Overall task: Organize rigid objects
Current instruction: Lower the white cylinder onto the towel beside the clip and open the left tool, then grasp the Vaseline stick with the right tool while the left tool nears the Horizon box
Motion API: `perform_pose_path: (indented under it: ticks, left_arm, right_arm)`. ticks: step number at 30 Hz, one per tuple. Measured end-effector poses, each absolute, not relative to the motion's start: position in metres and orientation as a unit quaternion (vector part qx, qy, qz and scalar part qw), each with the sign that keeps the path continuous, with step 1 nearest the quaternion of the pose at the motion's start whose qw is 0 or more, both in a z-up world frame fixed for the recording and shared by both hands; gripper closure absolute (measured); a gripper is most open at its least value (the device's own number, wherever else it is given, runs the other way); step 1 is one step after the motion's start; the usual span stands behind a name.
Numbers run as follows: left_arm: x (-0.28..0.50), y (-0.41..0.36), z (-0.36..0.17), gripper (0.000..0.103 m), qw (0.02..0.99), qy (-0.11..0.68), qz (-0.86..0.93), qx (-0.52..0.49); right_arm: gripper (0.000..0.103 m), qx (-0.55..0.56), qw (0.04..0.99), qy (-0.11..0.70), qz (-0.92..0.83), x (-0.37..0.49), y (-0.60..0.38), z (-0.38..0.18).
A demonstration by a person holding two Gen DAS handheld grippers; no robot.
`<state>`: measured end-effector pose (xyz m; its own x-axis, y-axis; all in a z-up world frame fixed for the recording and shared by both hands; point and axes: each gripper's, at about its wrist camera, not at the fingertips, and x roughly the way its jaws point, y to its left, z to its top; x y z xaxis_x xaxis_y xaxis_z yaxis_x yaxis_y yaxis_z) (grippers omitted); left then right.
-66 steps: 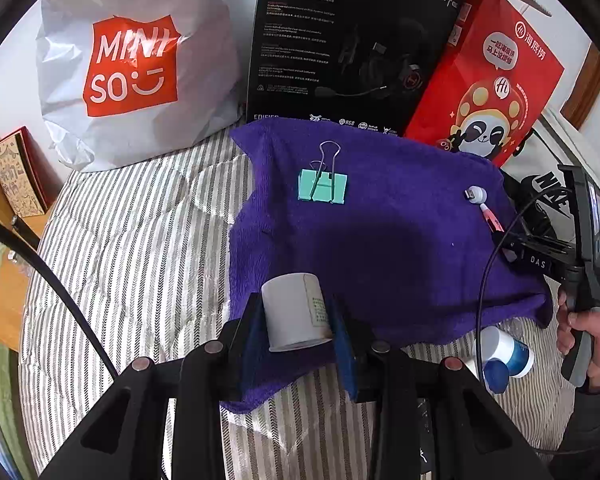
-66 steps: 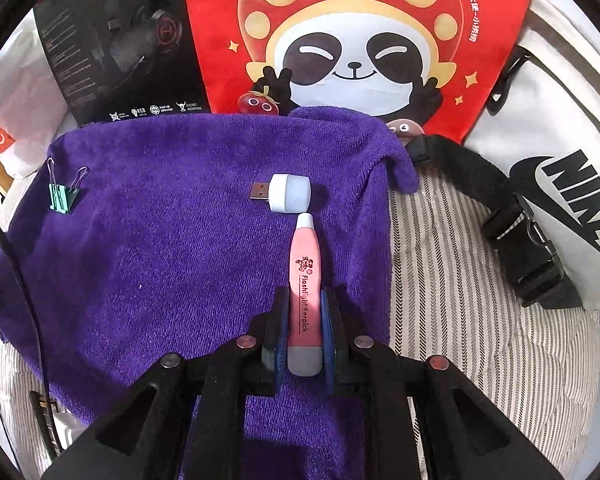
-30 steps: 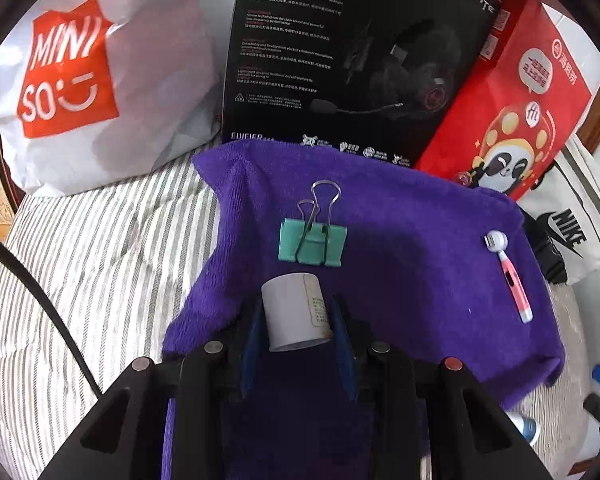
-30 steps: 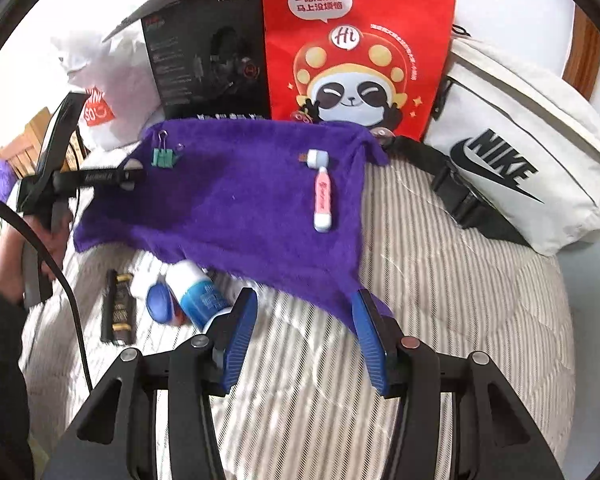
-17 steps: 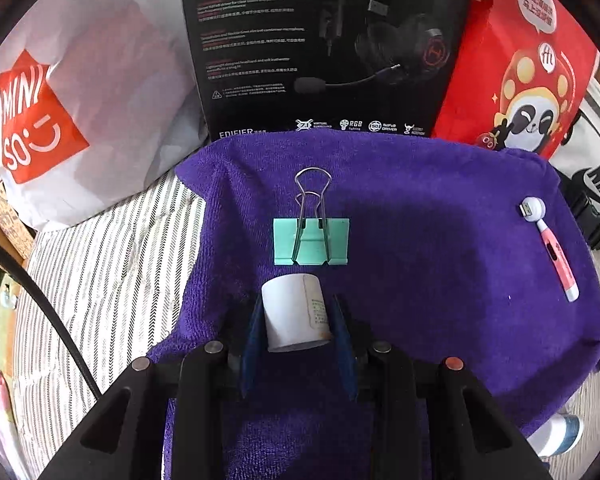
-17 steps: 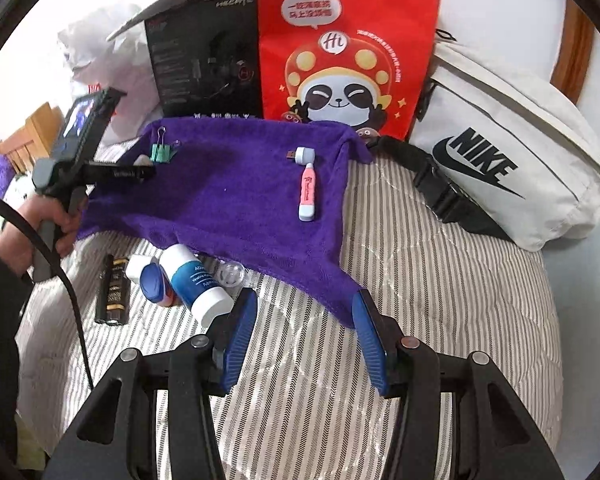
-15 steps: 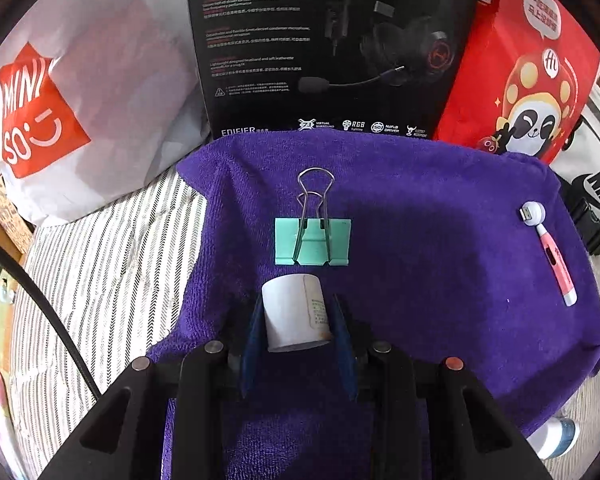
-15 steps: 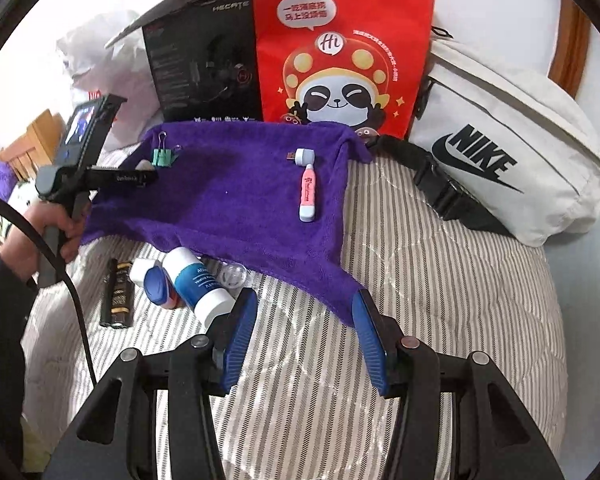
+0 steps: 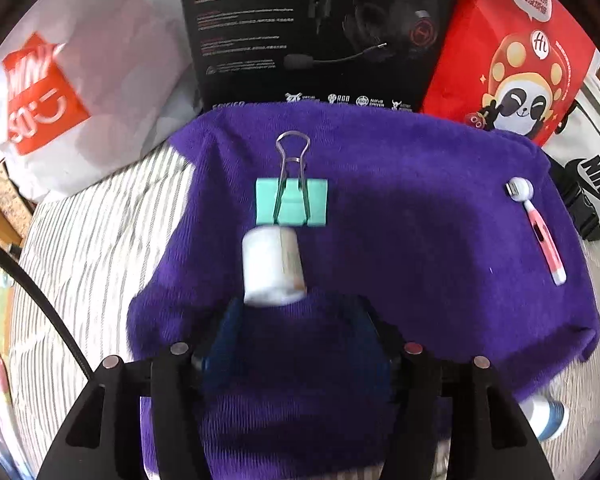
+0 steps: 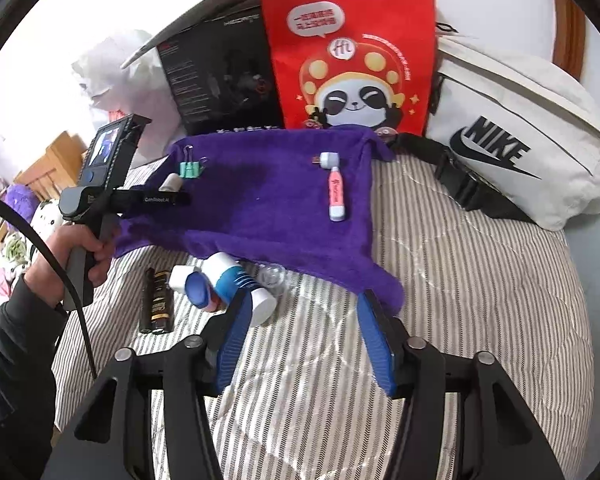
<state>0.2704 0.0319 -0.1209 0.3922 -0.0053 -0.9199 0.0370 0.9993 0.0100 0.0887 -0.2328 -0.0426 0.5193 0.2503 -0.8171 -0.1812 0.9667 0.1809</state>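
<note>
1. My left tongs (image 9: pixel 296 344) point steeply down over the purple towel (image 9: pixel 420 240). The white bottle (image 9: pixel 270 268) is just ahead of the pads and blurred. It lies right behind the green clip (image 9: pixel 292 202), touching or nearly so; I can't tell which.
2. Left jaws are opening. The pads stand clear of the bottle, so nothing is pinched; it looks freshly let go onto the towel.
3. The bottle's long axis runs along my left tongs' pointing line, cap end toward me as far as I can tell.
4. My right tongs (image 10: pixel 304 340) hang over the striped bedding (image 10: pixel 460 300), spread, jaws opening a bit more, nothing between the pads.
5. The key relation, by my judgement: the leftover pile sits off the towel's near edge, by my right tongs' left pad. The blue-white bottle (image 10: pixel 240 284) touches or nearly touches that pad, its long axis slanting across my jaws. The blue cap (image 10: pixel 198 290) and dark tube (image 10: pixel 156 300) lie further left.
6. The right hand is nearer to the pile; the left hand (image 10: pixel 76 252) is up at the towel's far-left corner.
7. The pink pen (image 10: pixel 336 194) and white USB plug (image 10: pixel 329 160) are already on the towel, end to end.
</note>
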Motion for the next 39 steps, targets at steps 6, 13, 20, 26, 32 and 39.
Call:
perform_pose_path:
  ticks: [6, 13, 20, 26, 32, 39]
  left_arm:
    - [0.222, 0.034, -0.087, 0.047, 0.845, 0.535, -0.008, 0.000]
    - [0.151, 0.051, -0.068, 0.045, 0.852, 0.523, -0.019, -0.008]
    - [0.116, 0.067, -0.075, 0.045, 0.842, 0.536, -0.042, -0.051]
    - [0.107, 0.076, -0.078, 0.045, 0.846, 0.529, -0.039, -0.046]
    - [0.105, 0.088, -0.085, 0.045, 0.847, 0.528, -0.036, -0.054]
    - [0.107, 0.084, -0.093, 0.045, 0.841, 0.536, -0.051, -0.054]
  right_arm:
    - [0.047, 0.030, 0.857, 0.488, 0.161, 0.091, -0.218, -0.064]
    - [0.047, 0.006, 0.848, 0.495, 0.187, 0.102, -0.201, -0.090]
    - [0.047, -0.048, 0.834, 0.502, 0.222, 0.119, -0.170, -0.114]
    - [0.056, -0.034, 0.822, 0.520, 0.230, 0.127, -0.162, -0.130]
    - [0.057, -0.037, 0.810, 0.533, 0.242, 0.123, -0.150, -0.128]
    - [0.060, -0.057, 0.817, 0.528, 0.224, 0.133, -0.137, -0.131]
